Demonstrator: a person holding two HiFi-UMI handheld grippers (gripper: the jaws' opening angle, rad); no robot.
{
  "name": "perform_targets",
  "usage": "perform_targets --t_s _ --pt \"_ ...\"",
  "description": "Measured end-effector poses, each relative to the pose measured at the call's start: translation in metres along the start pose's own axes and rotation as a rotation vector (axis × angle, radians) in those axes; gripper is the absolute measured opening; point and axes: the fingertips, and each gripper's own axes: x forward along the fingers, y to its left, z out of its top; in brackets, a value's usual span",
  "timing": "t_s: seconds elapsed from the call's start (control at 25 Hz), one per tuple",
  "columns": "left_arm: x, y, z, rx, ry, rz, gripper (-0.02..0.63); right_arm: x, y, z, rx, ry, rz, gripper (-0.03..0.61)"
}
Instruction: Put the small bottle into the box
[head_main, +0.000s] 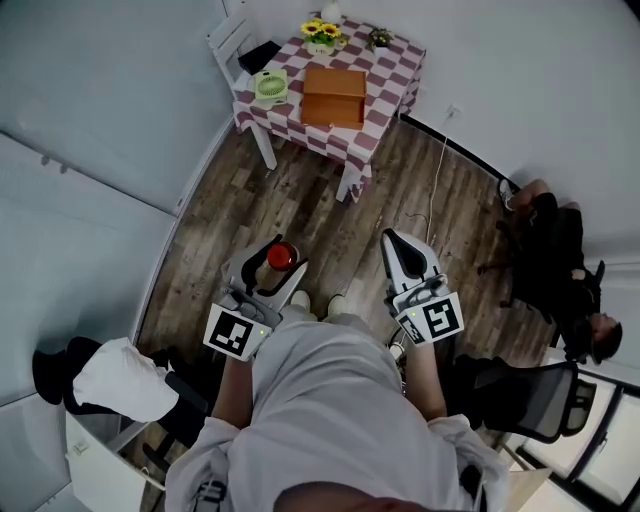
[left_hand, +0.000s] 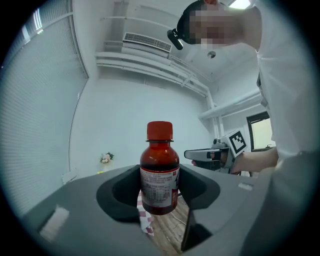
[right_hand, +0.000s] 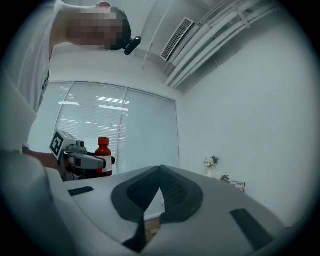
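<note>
A small brown bottle (left_hand: 159, 172) with a red cap stands upright between the pads of my left gripper (left_hand: 159, 189), which is shut on its labelled body. In the head view the bottle (head_main: 278, 260) and left gripper (head_main: 274, 270) are held low, just in front of the person's body. My right gripper (head_main: 397, 243) is level with it on the right, its jaws together and nothing in them; its tips (right_hand: 161, 171) meet. The brown box (head_main: 334, 95) lies closed on the checkered table (head_main: 352, 140), far ahead of both grippers.
On the table are a green round object (head_main: 270, 87) left of the box and yellow flowers (head_main: 322, 34) behind it. A white chair (head_main: 232, 42) stands at the table's far left. A black office chair (head_main: 540, 397) and a seated person (head_main: 560, 262) are at right.
</note>
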Motion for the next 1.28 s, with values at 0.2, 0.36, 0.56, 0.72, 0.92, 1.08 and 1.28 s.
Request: perform_targets --t_s 0.2,0.36,0.56,0.72,0.92,1.08,1.28 --pt "-0.014 0.015 -0.008 -0.016 -0.004 -0.011 0.215 0.017 0.013 -0.008 0.01 0.02 -0.012 0.003" --pt "-0.027 0.032 -0.01 -0.043 -0.023 -0.025 0.215 0.029 0.026 -0.004 0.002 0.026 -0.029 0.003" --pt "-0.03 0.055 -0.014 -0.043 -0.028 -0.033 0.215 0.043 0.031 -0.005 -0.01 0.034 -0.058 0.003" --pt "-0.034 0.076 -0.016 -0.059 -0.037 -0.001 0.215 0.057 0.034 -0.01 -0.015 0.047 -0.049 0.003" --pt "-0.023 0.113 -0.024 -0.074 -0.024 0.045 0.215 0.087 0.017 -0.016 -0.003 0.042 -0.039 0.003" --pt "0.011 0.143 -0.029 -0.071 -0.005 0.076 0.215 0.122 -0.021 -0.025 0.021 0.04 -0.031 0.003" --pt "0.068 0.185 -0.029 -0.046 0.022 0.117 0.215 0.178 -0.086 -0.027 0.047 0.024 -0.011 0.003"
